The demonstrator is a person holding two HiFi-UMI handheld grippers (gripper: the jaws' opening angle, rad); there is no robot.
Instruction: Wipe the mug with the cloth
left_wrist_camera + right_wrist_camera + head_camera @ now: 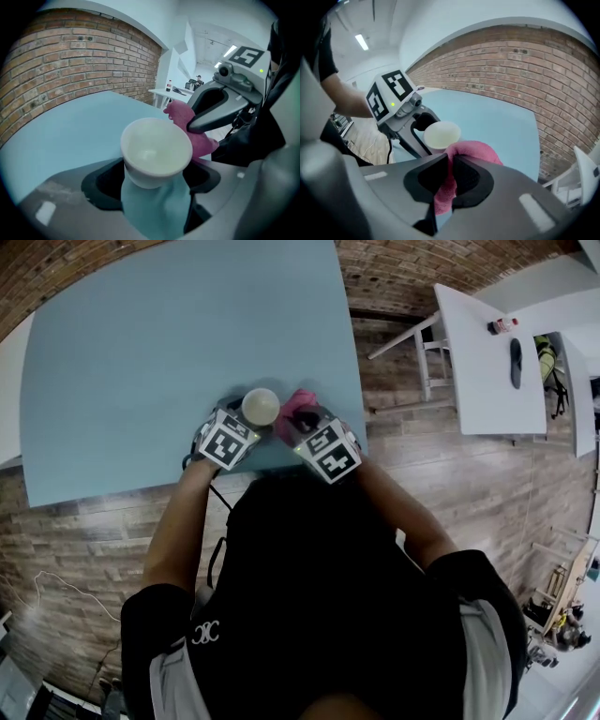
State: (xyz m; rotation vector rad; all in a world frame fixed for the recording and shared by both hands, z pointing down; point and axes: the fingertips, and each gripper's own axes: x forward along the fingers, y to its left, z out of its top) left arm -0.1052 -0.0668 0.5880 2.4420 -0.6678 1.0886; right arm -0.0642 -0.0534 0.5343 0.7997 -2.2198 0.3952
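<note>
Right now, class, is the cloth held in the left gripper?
No: the pink cloth is pinched in the jaws of the right gripper, while the left gripper holds the mug.

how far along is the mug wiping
Done: left tool grips the mug; right tool clamps the pink cloth. In hand: cloth looks pressed to the mug's outer side. Left: how much is wiped can't be told; setting both down.
</note>
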